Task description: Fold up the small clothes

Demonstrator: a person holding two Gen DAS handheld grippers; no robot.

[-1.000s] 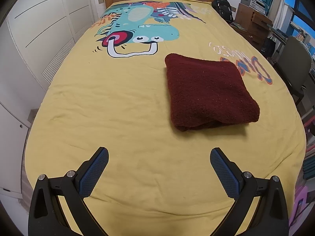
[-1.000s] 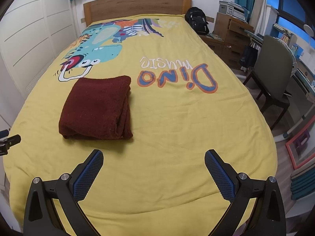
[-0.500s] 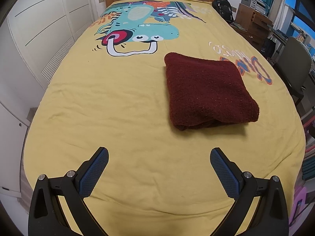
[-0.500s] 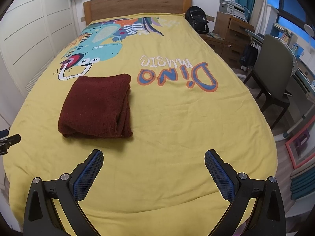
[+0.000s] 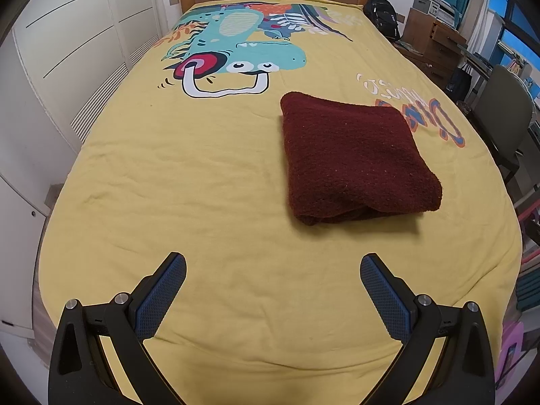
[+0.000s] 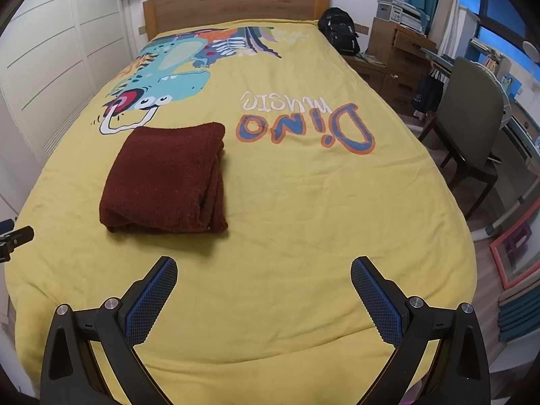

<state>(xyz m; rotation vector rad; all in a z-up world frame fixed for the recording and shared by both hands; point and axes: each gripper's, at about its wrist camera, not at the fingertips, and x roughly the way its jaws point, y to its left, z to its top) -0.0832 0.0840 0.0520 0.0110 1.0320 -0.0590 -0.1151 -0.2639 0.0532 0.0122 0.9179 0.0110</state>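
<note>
A dark red fuzzy garment (image 5: pixel 351 158) lies folded into a thick rectangle on the yellow dinosaur bedspread (image 5: pixel 189 182). In the right wrist view the garment (image 6: pixel 165 179) lies to the left, with its layered edges facing right. My left gripper (image 5: pixel 272 270) is open and empty, held above the bed's near end, short of the garment and to its left. My right gripper (image 6: pixel 264 271) is open and empty, above the near end, to the garment's right. A tip of the left gripper (image 6: pixel 15 238) shows at the right view's left edge.
A wooden headboard (image 6: pixel 233 6) stands at the far end. White wardrobe doors (image 5: pixel 67 50) run along the left. On the right are a grey chair (image 6: pixel 472 128), a wooden dresser (image 6: pixel 398 54), a black backpack (image 6: pixel 339 35) and a desk.
Both views have shifted only slightly; the grippers stay open and empty and the folded garment has not moved.
</note>
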